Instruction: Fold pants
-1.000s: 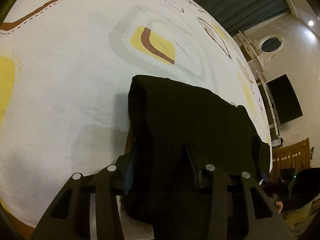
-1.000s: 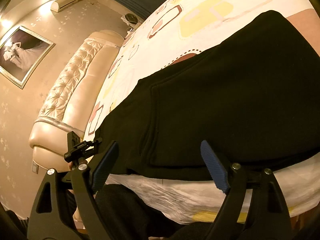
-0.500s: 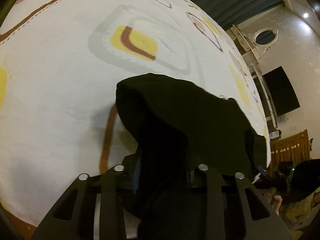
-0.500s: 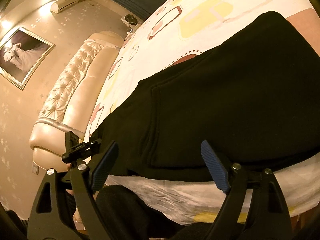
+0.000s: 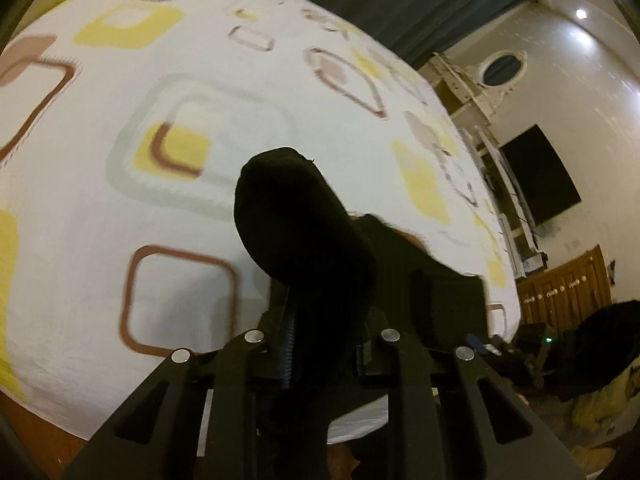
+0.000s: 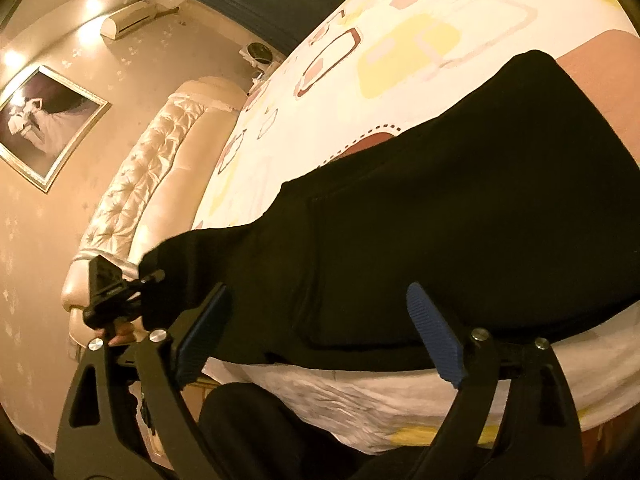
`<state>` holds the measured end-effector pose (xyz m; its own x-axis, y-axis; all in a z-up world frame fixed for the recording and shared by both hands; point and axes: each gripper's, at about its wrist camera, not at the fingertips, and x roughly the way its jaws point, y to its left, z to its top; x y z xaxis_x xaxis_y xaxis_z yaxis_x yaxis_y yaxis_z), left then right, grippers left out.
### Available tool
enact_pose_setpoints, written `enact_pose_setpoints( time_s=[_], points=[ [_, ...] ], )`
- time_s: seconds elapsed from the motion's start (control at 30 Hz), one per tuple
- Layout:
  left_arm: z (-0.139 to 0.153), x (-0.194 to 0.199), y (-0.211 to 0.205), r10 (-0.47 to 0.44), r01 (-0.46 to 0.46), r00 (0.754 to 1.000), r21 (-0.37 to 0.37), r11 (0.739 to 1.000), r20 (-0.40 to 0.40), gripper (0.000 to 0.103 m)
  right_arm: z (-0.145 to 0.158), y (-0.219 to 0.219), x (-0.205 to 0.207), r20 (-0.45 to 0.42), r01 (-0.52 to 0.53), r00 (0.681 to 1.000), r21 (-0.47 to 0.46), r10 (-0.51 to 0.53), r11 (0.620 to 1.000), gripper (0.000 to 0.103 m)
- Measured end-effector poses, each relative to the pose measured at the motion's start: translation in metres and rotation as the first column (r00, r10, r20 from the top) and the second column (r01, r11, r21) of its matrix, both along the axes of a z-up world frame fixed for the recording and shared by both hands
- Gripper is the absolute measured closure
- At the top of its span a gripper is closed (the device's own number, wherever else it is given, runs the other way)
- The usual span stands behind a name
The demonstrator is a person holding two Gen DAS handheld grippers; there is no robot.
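Observation:
Black pants (image 6: 460, 220) lie across the near edge of the bed. My left gripper (image 5: 324, 344) is shut on one end of the pants (image 5: 296, 216) and holds it lifted above the sheet, the cloth bunched over the fingers. It also shows at the left of the right wrist view (image 6: 116, 292), with the cloth stretched up to it. My right gripper (image 6: 316, 336) is open and empty, its blue pads (image 6: 434, 344) just in front of the pants' near edge.
The bed sheet (image 5: 120, 152) is white with yellow and brown squares. A tufted cream headboard (image 6: 132, 200) stands left in the right wrist view. A dark screen (image 5: 536, 176) and wooden cabinet (image 5: 568, 288) stand beyond the bed's right side.
My left gripper has closed on the pants' end and lifted it up off the sheet, pulling the cloth into a bunch. My right gripper has stayed open in place.

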<state>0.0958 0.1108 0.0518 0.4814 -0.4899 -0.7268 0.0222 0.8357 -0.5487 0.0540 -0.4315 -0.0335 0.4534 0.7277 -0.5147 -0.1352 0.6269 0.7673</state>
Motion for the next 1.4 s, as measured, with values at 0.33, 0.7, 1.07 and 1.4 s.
enact_pose_setpoints(
  time_s=[0.33,0.7,1.07,1.4],
  points=[
    [0.043,0.008,-0.107,-0.120,0.108,0.990,0.159,0.981,0.068,0.081,0.008,-0.030,0.002,0.004,0.120,0.993,0.005,-0.120,0.993,0.002],
    [0.041,0.013,-0.210,-0.220,0.197,0.974,0.270,0.943,0.056,0.081,0.018,-0.071,-0.001,0.011,0.252,0.967,0.018,-0.253,0.967,0.002],
    [0.010,0.017,-0.321,-0.297,0.250,0.954,0.427,0.869,0.046,0.081,0.027,-0.099,-0.008,0.017,0.305,0.952,0.052,-0.306,0.951,0.002],
    [-0.043,0.024,-0.385,-0.287,0.247,0.958,0.513,0.822,-0.001,0.081,0.019,-0.121,-0.010,-0.013,0.348,0.937,0.072,-0.348,0.935,0.002]
  ],
)
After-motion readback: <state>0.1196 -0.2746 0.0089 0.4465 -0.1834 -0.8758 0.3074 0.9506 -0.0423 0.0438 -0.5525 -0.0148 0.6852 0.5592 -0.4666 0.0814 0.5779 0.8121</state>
